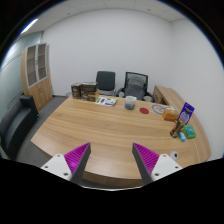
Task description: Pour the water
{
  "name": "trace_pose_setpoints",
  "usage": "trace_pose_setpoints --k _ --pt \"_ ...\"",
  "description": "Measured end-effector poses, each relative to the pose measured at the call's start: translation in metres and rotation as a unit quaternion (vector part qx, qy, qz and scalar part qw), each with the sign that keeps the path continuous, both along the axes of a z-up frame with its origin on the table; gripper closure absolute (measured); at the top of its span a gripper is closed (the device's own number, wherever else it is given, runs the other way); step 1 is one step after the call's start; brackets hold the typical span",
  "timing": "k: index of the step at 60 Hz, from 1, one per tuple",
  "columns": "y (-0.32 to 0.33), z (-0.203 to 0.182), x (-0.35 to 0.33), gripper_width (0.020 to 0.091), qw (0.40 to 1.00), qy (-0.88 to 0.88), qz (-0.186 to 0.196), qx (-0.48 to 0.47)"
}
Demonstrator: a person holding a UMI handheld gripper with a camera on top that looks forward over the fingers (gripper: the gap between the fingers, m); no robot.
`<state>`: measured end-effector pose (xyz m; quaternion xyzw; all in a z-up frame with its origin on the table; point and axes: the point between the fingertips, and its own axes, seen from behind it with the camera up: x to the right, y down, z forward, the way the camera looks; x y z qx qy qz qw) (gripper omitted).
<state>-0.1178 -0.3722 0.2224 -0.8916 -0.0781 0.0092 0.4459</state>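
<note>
Fingers [110, 162] spread wide apart, grasping nothing, magenta pads [76, 156] facing inward across an open gap, raised above the near edge of the surface [90, 125]. Just ahead, bare light wood curving away in a broad sweep. Further along on the right side, a small cluster: an upright purple box [187, 115], a brownish item [178, 128] beside it, and something teal [190, 132] lying flat near that edge; too small to tell which of these holds water. Toward the middle, a dark small object [146, 112] and a pale cup-like container [129, 101], well apart from the fingers. At the far end of the surface, a few boxes or stacked items [104, 99], indistinct. Off to the left, a black chair [16, 125] drawn up alongside. Beyond the far end, two office chairs [106, 82] side by side against a white wall [120, 40]. Farthest left, a wooden cabinet [38, 70] with glazed doors.
</note>
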Motion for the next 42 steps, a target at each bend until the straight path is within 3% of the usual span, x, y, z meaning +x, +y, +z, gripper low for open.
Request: trace_pose_setpoints --k 9,25,42 --pt "-0.002 -0.008 0.041 0.0248 0.999 -0.008 -0.034 -0.008" --pt "0.032 -0.059 0.213 0.0249 0.996 -0.009 -0.089 -0.016" --pt "0.13 -0.106 0.381 0.0247 0.992 0.008 -0.128 0.019"
